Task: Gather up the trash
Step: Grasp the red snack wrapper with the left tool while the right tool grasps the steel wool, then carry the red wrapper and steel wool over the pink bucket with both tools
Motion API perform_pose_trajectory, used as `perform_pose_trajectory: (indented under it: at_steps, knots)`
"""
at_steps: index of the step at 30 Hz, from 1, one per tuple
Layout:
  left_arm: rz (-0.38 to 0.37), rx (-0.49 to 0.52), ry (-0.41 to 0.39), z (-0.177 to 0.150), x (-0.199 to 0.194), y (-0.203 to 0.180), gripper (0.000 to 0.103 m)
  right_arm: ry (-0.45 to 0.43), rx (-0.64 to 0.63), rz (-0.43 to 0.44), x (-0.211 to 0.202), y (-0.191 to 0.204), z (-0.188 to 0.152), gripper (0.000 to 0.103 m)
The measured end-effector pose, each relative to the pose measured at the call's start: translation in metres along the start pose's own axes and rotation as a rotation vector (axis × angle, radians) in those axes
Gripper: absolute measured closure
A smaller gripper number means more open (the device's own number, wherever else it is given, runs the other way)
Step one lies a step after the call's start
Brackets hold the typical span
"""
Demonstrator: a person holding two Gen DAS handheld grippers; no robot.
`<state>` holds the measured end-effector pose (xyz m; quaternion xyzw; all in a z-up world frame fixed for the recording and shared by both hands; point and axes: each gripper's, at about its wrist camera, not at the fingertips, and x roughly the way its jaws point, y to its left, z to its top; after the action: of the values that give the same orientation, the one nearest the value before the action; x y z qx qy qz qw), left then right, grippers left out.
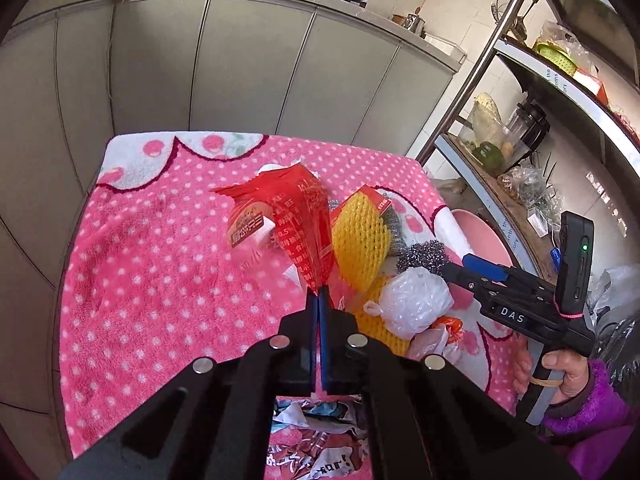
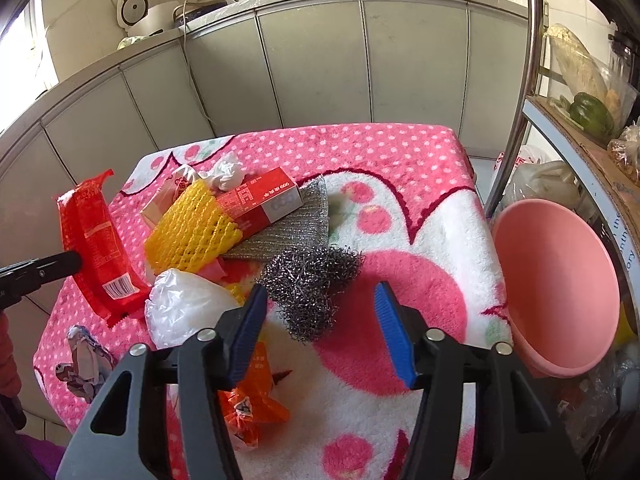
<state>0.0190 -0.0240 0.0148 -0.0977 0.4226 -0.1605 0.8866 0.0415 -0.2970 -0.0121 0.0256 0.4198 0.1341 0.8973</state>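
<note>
A red wrapper is pinched tight in the left claw and held above the pile. The right claw is apart, empty, near the wire ball. Next, the wrapper likely must be dropped in the pink bowl.

Both wrist views are angled steeply down, close over the pink blanket; its trash pile is shared.

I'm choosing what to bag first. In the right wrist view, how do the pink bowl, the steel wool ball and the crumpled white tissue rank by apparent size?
1. Pink bowl, clearly largest.
2. Steel wool ball.
3. Crumpled white tissue, smallest, though it lies farther from the camera, so its true size is less sure.
</note>
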Motion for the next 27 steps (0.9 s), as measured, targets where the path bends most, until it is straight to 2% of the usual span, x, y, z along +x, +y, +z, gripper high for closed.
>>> perform_pose_trajectory:
  at_steps: [2,3,5,8,19,27]
  knots:
    - [0.008,0.004,-0.011,0.002,-0.004,-0.001,0.103,0.014,-0.002,0.003,0.002,0.0,0.0,0.067]
    - [0.012,0.006,-0.017,0.003,-0.005,-0.001,0.103,0.022,-0.004,0.006,0.003,0.0,0.0,0.07]
    - [0.018,0.008,-0.026,0.004,-0.008,-0.002,0.103,0.036,-0.012,0.002,0.005,0.002,-0.001,0.084]
    - [0.024,0.017,-0.037,0.005,-0.012,-0.005,0.103,0.038,-0.029,0.001,0.005,0.004,-0.003,0.089]
    - [0.033,0.031,-0.081,0.012,-0.026,-0.014,0.103,-0.063,-0.07,-0.017,-0.024,0.011,0.007,0.092]
    - [0.031,0.04,-0.104,0.022,-0.031,-0.021,0.103,-0.11,-0.057,-0.072,-0.034,0.001,0.02,0.092]
